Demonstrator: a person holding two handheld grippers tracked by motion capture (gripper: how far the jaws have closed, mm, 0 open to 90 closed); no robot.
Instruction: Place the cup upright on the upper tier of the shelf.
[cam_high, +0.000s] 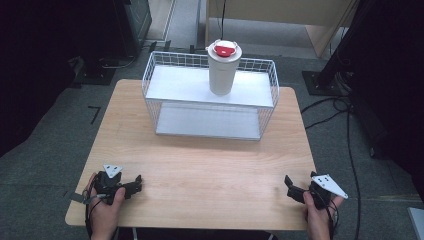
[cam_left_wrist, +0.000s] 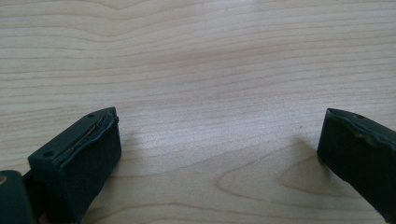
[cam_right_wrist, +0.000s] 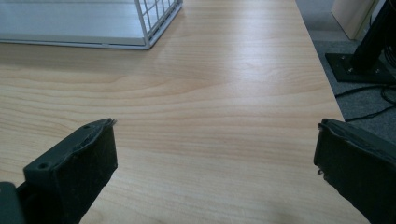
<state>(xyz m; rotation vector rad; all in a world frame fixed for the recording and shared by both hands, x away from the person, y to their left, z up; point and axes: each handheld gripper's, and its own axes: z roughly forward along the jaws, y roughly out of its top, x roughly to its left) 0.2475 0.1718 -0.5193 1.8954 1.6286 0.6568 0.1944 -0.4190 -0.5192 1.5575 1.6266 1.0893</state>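
A white tumbler (cam_high: 222, 72) with a red and white lid (cam_high: 224, 49) stands upright on the upper shelf of a white wire rack (cam_high: 210, 95) at the back of the wooden table (cam_high: 200, 165). My left gripper (cam_high: 135, 184) rests near the front left corner, held by a hand, jaws wide apart with bare wood between them (cam_left_wrist: 219, 126). My right gripper (cam_high: 289, 186) sits near the front right edge, also open and holding nothing (cam_right_wrist: 217, 135). Both grippers are far from the rack.
The rack's lower shelf (cam_right_wrist: 70, 23) lies ahead of the right gripper. Black stands (cam_high: 320, 80) and cables (cam_high: 350, 140) are on the grey floor to the right of the table. A dark stand base (cam_high: 95, 70) sits back left.
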